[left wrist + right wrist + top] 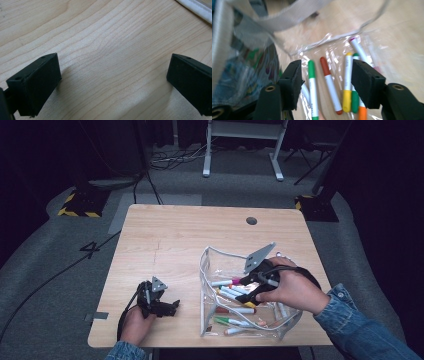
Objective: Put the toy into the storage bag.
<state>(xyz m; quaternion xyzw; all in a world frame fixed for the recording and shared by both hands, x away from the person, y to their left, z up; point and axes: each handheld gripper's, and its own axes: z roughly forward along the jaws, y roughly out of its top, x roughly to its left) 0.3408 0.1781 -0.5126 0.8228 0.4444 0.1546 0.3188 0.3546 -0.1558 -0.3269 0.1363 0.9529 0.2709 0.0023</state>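
Observation:
A clear plastic pouch (202,285) with a white zip edge lies open on the right half of the wooden table (165,235). Several coloured markers (235,310) lie inside it. My right gripper (248,290) reaches into the pouch's mouth. Its jaws stand open above a green marker (312,82), a red marker (331,87) and a yellow marker (347,80), with nothing pressed between the pads. The pouch's white band (287,17) arches over them. My left gripper (172,307) rests near the table's front left, open over bare wood (113,50).
A dark cable hole (251,220) sits near the table's far edge. The pouch's white edge (197,8) shows at the top right of the left gripper view. Beyond the table are grey carpet, cables and a white desk frame (240,150).

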